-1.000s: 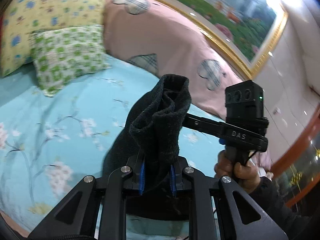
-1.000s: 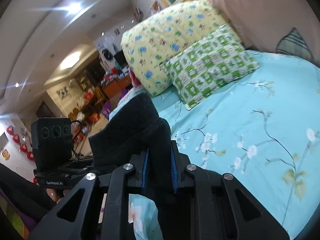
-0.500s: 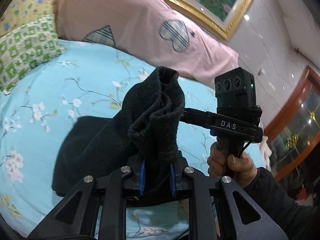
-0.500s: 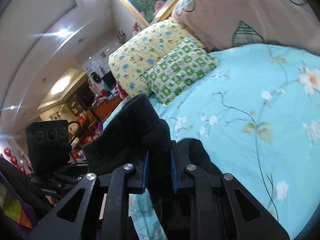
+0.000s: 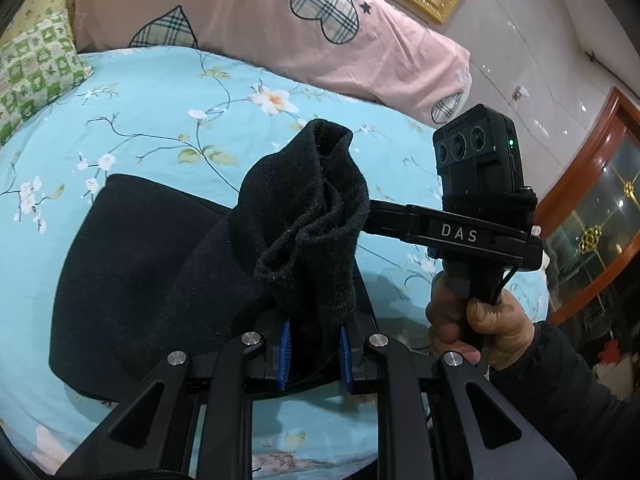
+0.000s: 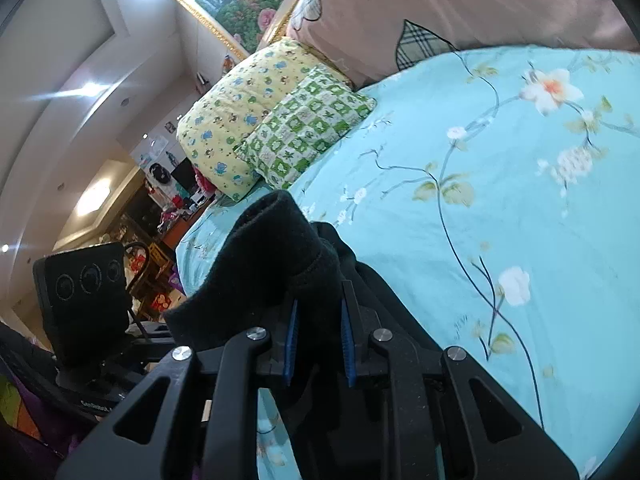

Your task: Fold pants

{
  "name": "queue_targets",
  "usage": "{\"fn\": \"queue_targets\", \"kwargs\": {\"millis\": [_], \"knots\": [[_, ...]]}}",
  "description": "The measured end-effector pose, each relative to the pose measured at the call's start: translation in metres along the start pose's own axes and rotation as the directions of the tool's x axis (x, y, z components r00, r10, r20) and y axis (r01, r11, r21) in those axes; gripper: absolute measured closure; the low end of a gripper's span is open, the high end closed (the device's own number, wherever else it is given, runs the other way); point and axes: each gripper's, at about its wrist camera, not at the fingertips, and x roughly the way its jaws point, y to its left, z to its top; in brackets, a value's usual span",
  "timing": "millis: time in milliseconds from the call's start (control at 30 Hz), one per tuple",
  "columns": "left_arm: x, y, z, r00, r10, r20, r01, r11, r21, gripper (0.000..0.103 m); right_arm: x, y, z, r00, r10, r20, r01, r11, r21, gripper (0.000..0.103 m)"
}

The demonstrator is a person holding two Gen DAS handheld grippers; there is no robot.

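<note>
The black fleece pants lie partly spread on the blue floral bedsheet. My left gripper is shut on a bunched edge of the pants, which stands up between the blue pads. My right gripper is shut on another bunched edge of the pants, held above the sheet. The right gripper's body and the hand holding it show at the right of the left wrist view, level with the held fabric. The left gripper's camera block shows at the left of the right wrist view.
A pink quilt with plaid hearts lies along the far side of the bed. A green checked pillow and a yellow pillow sit at the head. A gold-framed painting hangs above.
Both grippers have moved forward and lower over the bed with the pants edges held. More of the pants now lies spread on the sheet below them.
</note>
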Motion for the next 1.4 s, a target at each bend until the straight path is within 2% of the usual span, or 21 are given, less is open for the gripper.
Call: {"fn": "queue_targets", "kwargs": {"millis": [167, 267, 400, 533, 567, 633, 700, 767, 867, 967, 1133, 1267, 1400], "knots": [[0.010, -0.004, 0.001, 1.000, -0.003, -0.020, 0.004, 1.000, 0.026, 0.084, -0.007, -0.008, -0.008, 1.000, -0.030, 0.002, 0.030, 0.999, 0.019, 0.082], [0.017, -0.006, -0.002, 0.999, -0.008, -0.032, 0.009, 0.999, 0.042, 0.083, -0.010, -0.014, -0.012, 0.998, -0.063, -0.011, 0.063, 0.997, 0.042, 0.077], [0.023, -0.012, -0.005, 0.999, -0.010, -0.042, 0.013, 0.997, 0.071, 0.080, -0.018, -0.017, -0.020, 0.991, -0.133, -0.025, 0.134, 0.990, 0.050, 0.077], [0.025, -0.014, -0.008, 0.999, -0.008, -0.042, 0.012, 0.996, 0.089, 0.072, -0.028, -0.017, -0.029, 0.979, -0.203, -0.022, 0.204, 0.977, 0.066, 0.077], [0.024, -0.014, -0.009, 0.999, -0.017, -0.043, 0.021, 0.996, 0.089, 0.070, -0.030, -0.017, -0.030, 0.977, -0.214, -0.016, 0.215, 0.974, 0.075, 0.075], [0.022, -0.014, -0.010, 0.998, -0.038, -0.048, 0.042, 0.995, 0.090, 0.057, -0.040, -0.018, -0.033, 0.967, -0.255, 0.002, 0.254, 0.963, 0.096, 0.067], [0.019, -0.015, -0.011, 0.996, -0.067, -0.054, 0.072, 0.993, 0.090, 0.050, -0.054, -0.018, -0.037, 0.954, -0.298, 0.032, 0.292, 0.949, 0.117, 0.053], [0.016, -0.018, -0.013, 0.996, -0.078, -0.050, 0.083, 0.991, 0.102, 0.049, -0.063, -0.018, -0.039, 0.941, -0.334, 0.050, 0.325, 0.935, 0.140, 0.045], [0.011, -0.021, -0.015, 0.995, -0.082, -0.049, 0.087, 0.990, 0.115, 0.044, -0.077, -0.016, -0.045, 0.926, -0.369, 0.078, 0.350, 0.918, 0.188, 0.041], [0.002, -0.020, -0.016, 0.994, -0.098, -0.043, 0.102, 0.989, 0.107, 0.041, -0.086, -0.010, -0.049, 0.918, -0.383, 0.105, 0.355, 0.909, 0.217, 0.020], [-0.011, -0.010, -0.013, 0.996, -0.093, -0.013, 0.093, 0.992, 0.081, 0.039, -0.091, 0.009, -0.052, 0.912, -0.387, 0.136, 0.354, 0.911, 0.213, 0.018], [-0.018, 0.002, -0.010, 0.997, -0.081, 0.004, 0.081, 0.995, 0.052, 0.039, -0.086, 0.024, -0.052, 0.917, -0.373, 0.140, 0.343, 0.918, 0.198, 0.017], [-0.026, 0.015, -0.007, 0.997, -0.069, 0.024, 0.068, 0.997, 0.023, 0.038, -0.080, 0.038, -0.052, 0.908, -0.393, 0.142, 0.368, 0.913, 0.174, 0.017]]}}
